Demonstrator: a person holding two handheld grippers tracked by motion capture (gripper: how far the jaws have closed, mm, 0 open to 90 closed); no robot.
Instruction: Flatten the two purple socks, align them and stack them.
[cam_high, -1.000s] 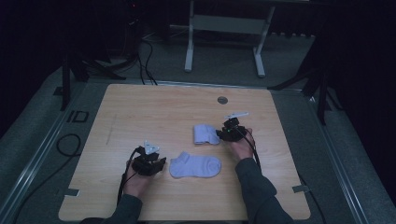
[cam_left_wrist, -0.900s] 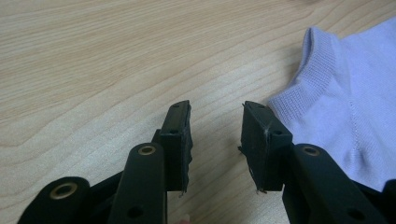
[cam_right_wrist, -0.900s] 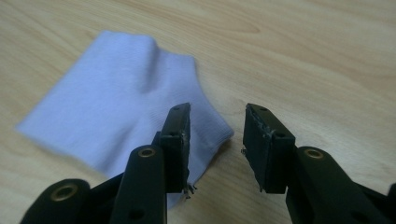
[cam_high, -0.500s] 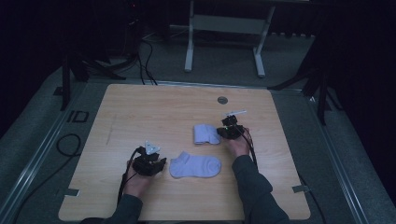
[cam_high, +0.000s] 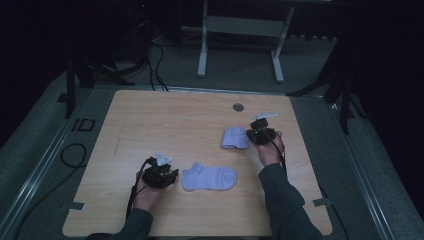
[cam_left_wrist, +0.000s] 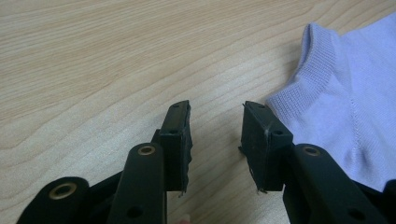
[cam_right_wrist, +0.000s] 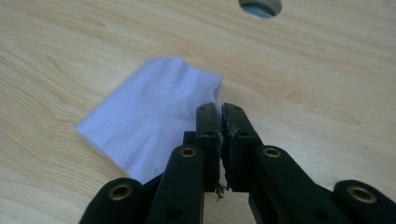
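Observation:
Two pale lilac socks lie on the wooden table (cam_high: 170, 120). One sock lies flat (cam_high: 210, 177) near the front, its ribbed cuff (cam_left_wrist: 317, 70) just right of my left gripper (cam_left_wrist: 215, 126). That gripper (cam_high: 174, 177) rests low over the wood, open, with bare table between its jaws. The other sock is folded into a small bundle (cam_high: 234, 137) at the right. My right gripper (cam_high: 251, 136) sits at the bundle's right edge. Its jaws (cam_right_wrist: 219, 114) are pressed together at the edge of the folded sock (cam_right_wrist: 149, 116), which rises slightly toward them.
A round metal grommet (cam_high: 238, 107) is set in the table behind the folded sock and also shows as a grommet (cam_right_wrist: 260, 5) at the top of the right gripper view. Cables trail from both grippers. A metal stand (cam_high: 240, 30) is on the floor beyond the table.
The right gripper has lifted a little, and the folded sock has shifted slightly toward it. The left gripper and the flat sock have stayed put.

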